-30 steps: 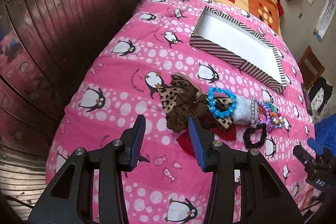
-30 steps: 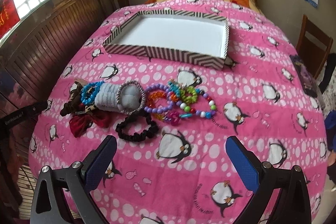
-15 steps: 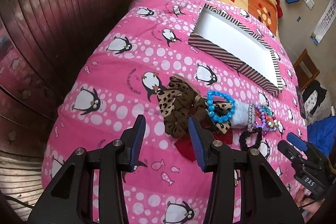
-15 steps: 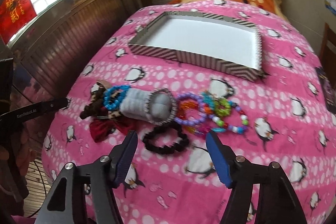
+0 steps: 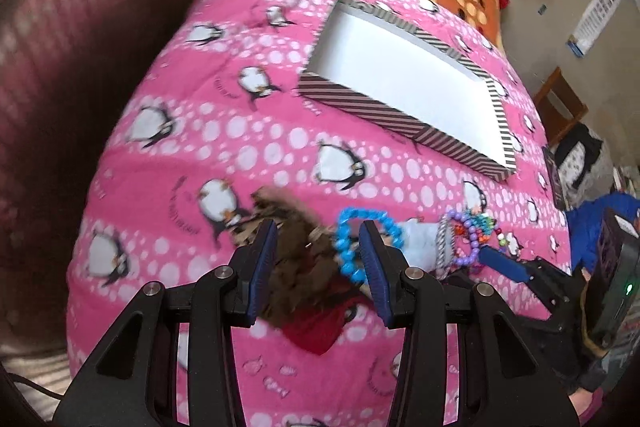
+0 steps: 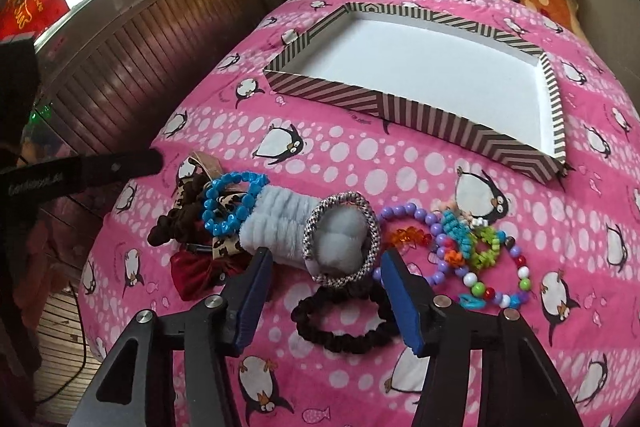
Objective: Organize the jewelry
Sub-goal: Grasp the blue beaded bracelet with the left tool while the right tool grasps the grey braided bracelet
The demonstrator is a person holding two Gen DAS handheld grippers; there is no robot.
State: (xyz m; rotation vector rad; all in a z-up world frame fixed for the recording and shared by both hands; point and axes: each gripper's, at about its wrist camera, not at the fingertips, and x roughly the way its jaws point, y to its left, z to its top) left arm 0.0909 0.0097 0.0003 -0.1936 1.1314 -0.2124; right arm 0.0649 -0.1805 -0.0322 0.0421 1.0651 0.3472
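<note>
Now we have the whole heap of jewelry lying on the pink penguin bedspread (image 6: 360, 155), on the near side of the striped box (image 6: 420, 115), which sits empty further up the bed. Nearest the box-side middle of the heap is a grey plush roll (image 6: 280, 223) with a silver braided band (image 6: 340, 239) round its end; a blue bead bracelet (image 6: 232, 203) leans on its far end, away from the band, and a black scrunchie (image 6: 344, 323) lies just in front of it. On the band's side of the roll sits a tangle of coloured bead bracelets (image 6: 472, 255); beyond the blue bracelet lie a brown scrunchie (image 5: 296, 267) and a red velvet bow (image 6: 196, 271).

Our right gripper (image 6: 326, 291) has its fingers apart and closing, the roll's banded end and the black scrunchie showing between them, nothing yet pinched. Our left gripper (image 5: 316, 267) hovers with fingers apart over the brown scrunchie and blue bracelet, gripping nothing.

Everything here looks light. We judge the roll soft and squashy, so we should take it across its middle, where the plush gives and holds. The scrunchies are limp and will dangle; any pinch on the fabric should do. The bead bracelets look hard, smooth and likely to slip, and the tangled ones may drag neighbours along, so we would pinch across a strand, not on a single bead.
</note>
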